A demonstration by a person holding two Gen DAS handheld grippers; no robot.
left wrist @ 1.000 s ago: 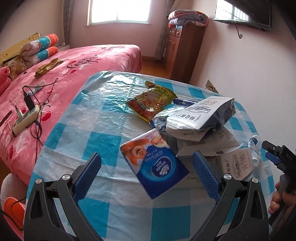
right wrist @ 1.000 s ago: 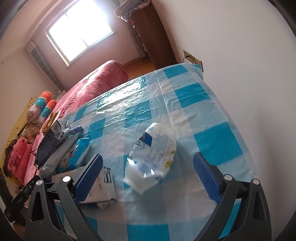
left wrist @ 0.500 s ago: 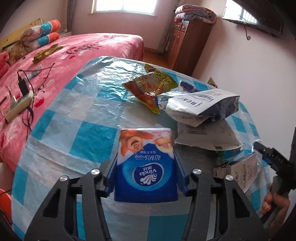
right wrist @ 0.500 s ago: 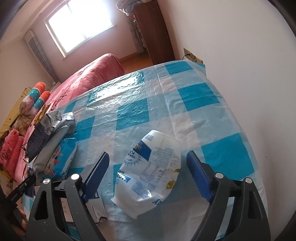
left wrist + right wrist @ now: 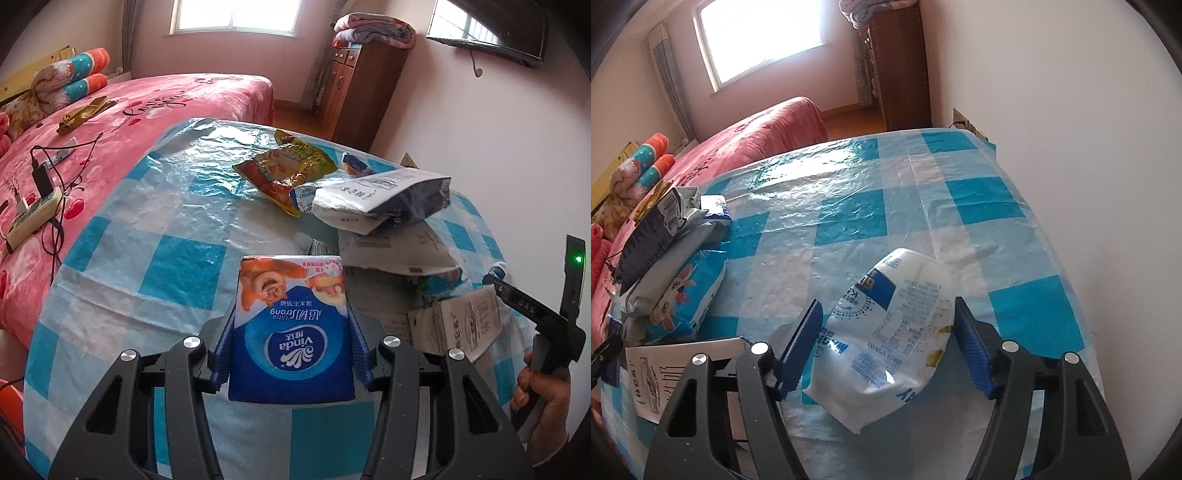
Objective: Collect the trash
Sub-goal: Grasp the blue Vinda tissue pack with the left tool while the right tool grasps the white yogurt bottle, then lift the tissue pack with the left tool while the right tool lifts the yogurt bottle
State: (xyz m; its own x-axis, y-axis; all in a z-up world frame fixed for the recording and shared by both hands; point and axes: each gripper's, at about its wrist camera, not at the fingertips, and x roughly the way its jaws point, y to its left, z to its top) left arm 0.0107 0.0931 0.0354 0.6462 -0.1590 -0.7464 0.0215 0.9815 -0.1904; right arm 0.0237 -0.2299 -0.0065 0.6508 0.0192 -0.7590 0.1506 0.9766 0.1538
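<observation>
My left gripper (image 5: 291,332) is shut on a blue Vinda tissue pack (image 5: 291,332), its pads pressed against both sides, just above the checked table (image 5: 147,229). My right gripper (image 5: 886,343) is open, its jaws on either side of a crumpled white and blue plastic bag (image 5: 890,332) lying on the table; the right pad is at the bag's edge, the left pad stands apart. A yellow snack bag (image 5: 284,171), a white and dark pouch (image 5: 384,195) and a small carton (image 5: 458,321) lie to the right in the left wrist view.
A pile of wrappers and a blue pack (image 5: 676,291) lies at the left of the right wrist view. A pink bed (image 5: 92,129) with a power strip (image 5: 33,214) stands left of the table. A white wall (image 5: 1089,147) runs along the table's right side. A wooden cabinet (image 5: 354,92) stands behind.
My left gripper closed on the tissue pack and now holds it squarely. My right gripper moved forward around the white bag and narrowed its jaws.
</observation>
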